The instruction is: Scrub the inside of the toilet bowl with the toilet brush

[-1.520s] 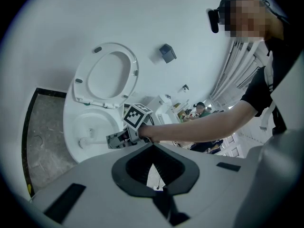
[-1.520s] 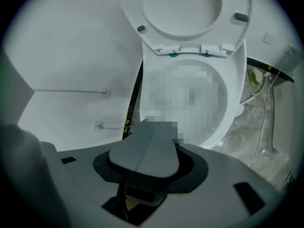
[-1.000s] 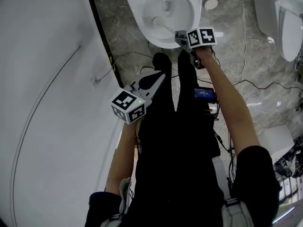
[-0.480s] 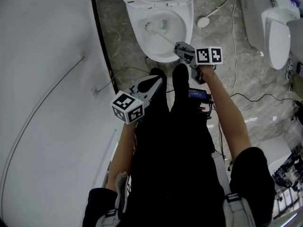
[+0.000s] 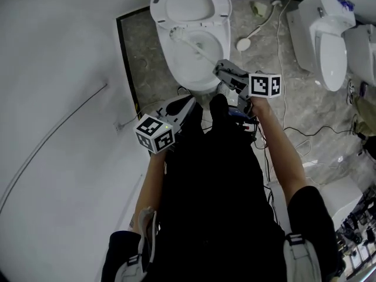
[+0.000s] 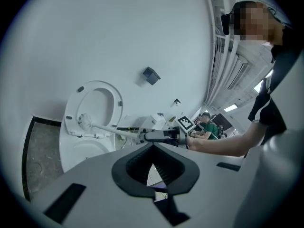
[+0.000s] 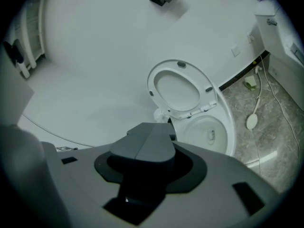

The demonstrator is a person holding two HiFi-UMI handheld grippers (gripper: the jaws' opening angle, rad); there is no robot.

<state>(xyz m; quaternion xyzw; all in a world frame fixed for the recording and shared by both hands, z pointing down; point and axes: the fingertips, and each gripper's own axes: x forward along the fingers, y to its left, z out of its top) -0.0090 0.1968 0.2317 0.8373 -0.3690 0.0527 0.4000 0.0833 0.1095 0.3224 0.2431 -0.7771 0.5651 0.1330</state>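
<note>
Well, the right tongs [image 7: 160,127] were pinched shut on the handle of the toilet brush [image 5: 195,46]. The long white handle went from them out over the toilet bowl [image 5: 167,54]. The bushy end of the brush [image 6: 86,121] was at the back edge of the bowl, just under the lifted seat [image 5: 189,4]. I could not tell if it touched the edge. The left tongs [image 6: 153,152] were spread a little, with nothing between them. They hung low, near the person's dark legs [image 5: 205,175], well apart from the bowl. Around the toilet was a grey stone floor [image 5: 141,57] with thin cables [image 5: 294,134] on it. Another white toilet [image 5: 329,40] stood off to the right.
</note>
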